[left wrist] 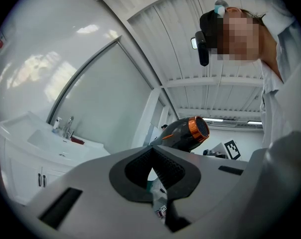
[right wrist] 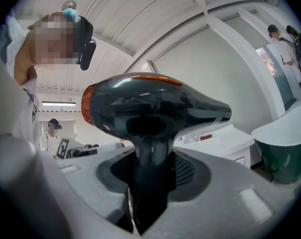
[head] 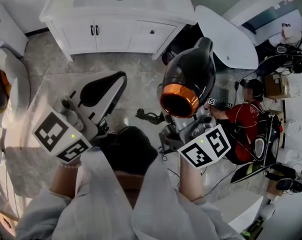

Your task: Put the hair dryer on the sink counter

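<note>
A black hair dryer (head: 188, 79) with an orange ring round its rear end stands upright by its handle in my right gripper (head: 185, 125), whose jaws are shut on that handle. In the right gripper view the hair dryer (right wrist: 150, 108) fills the middle, its handle clamped between the dark pads of my right gripper (right wrist: 149, 185). My left gripper (head: 120, 80) is held to its left with jaws together and nothing between them. From the left gripper (left wrist: 153, 174) I see the hair dryer (left wrist: 184, 132) off to the right. The white sink counter (head: 66, 4) lies ahead, at the top of the head view.
The sink counter (left wrist: 36, 138) carries a faucet (left wrist: 68, 126) and small items. A white bathtub (head: 226, 31) stands right of the vanity. A seated person in red (head: 246, 119) and cables (head: 151, 116) on the floor are near my right side.
</note>
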A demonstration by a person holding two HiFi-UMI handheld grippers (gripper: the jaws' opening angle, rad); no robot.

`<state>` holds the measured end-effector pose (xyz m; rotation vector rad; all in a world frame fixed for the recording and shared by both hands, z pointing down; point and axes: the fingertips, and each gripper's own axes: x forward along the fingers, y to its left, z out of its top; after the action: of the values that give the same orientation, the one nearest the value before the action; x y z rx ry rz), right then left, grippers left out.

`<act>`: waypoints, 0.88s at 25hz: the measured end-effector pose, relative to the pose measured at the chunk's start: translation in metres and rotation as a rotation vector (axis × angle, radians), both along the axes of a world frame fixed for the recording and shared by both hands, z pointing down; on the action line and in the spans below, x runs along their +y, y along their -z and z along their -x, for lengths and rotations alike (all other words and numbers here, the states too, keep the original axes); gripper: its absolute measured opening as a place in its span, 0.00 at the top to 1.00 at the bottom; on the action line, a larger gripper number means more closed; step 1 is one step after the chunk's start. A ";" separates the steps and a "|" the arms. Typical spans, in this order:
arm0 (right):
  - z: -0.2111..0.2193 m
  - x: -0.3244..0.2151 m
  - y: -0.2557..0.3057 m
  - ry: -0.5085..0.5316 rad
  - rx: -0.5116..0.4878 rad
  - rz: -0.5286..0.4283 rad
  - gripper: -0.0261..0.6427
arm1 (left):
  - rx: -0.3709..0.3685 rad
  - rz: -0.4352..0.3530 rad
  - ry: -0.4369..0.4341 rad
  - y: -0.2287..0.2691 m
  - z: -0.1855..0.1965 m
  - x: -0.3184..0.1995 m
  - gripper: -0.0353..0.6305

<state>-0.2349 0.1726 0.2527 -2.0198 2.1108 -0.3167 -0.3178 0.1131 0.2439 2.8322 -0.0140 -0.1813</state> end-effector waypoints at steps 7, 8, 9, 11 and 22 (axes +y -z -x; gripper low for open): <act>-0.008 0.008 -0.004 -0.018 -0.002 -0.001 0.73 | -0.003 -0.006 -0.005 -0.002 -0.005 0.008 0.94; -0.011 0.009 -0.004 -0.015 -0.005 -0.003 0.73 | -0.004 -0.008 -0.002 -0.002 -0.007 0.009 0.94; -0.014 0.009 -0.004 -0.011 -0.007 -0.005 0.73 | -0.006 -0.009 0.002 -0.002 -0.009 0.010 0.94; -0.021 0.010 -0.004 -0.002 -0.009 -0.008 0.73 | -0.009 -0.012 0.012 -0.002 -0.014 0.012 0.94; -0.101 0.019 -0.001 0.040 -0.042 -0.008 0.73 | -0.014 -0.003 0.085 0.005 -0.082 0.025 0.94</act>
<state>-0.1339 0.1918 0.2538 -1.9507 2.1263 -0.3528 -0.2354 0.1386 0.2393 2.8374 -0.1375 -0.1808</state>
